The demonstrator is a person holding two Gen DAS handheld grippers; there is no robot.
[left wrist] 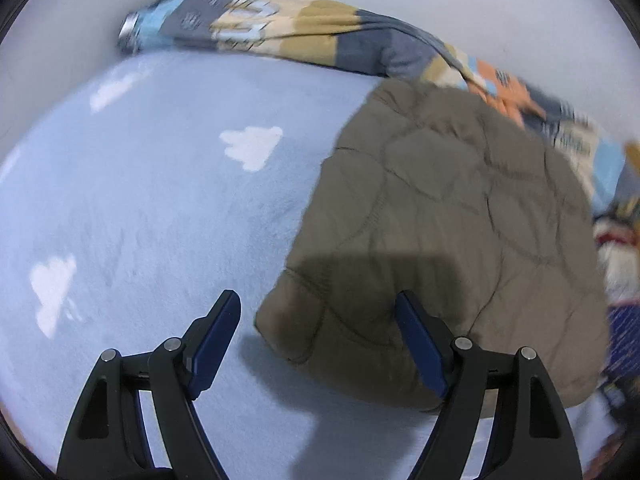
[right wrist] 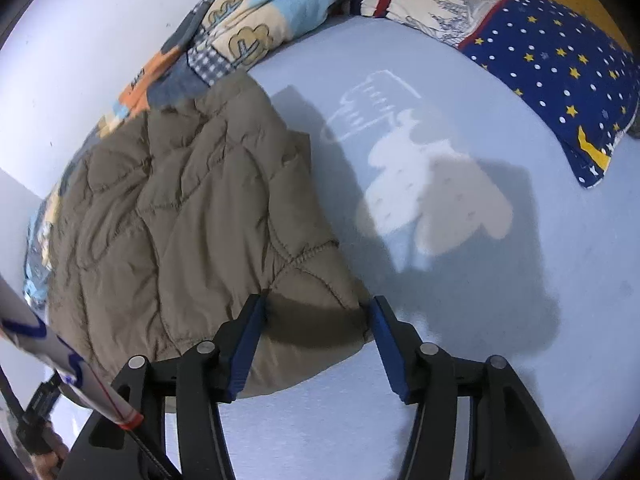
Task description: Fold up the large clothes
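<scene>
A folded olive-brown quilted jacket [left wrist: 448, 208] lies on the light blue bed sheet [left wrist: 152, 216], which has white cloud prints. My left gripper [left wrist: 318, 312] hovers open over the jacket's near left corner; its right finger is above the fabric and its left finger above bare sheet. In the right wrist view the same jacket [right wrist: 180, 208] fills the left half. My right gripper [right wrist: 316, 308] stands open with the jacket's near right corner lying between its blue pads, which do not squeeze it.
A patchwork blanket [left wrist: 280, 28] is bunched along the white wall behind the jacket. A navy pillow with stars [right wrist: 552, 68] lies at the far right of the bed. Open sheet [right wrist: 460, 280] stretches right of the jacket. A white strap and a hand show at the lower left.
</scene>
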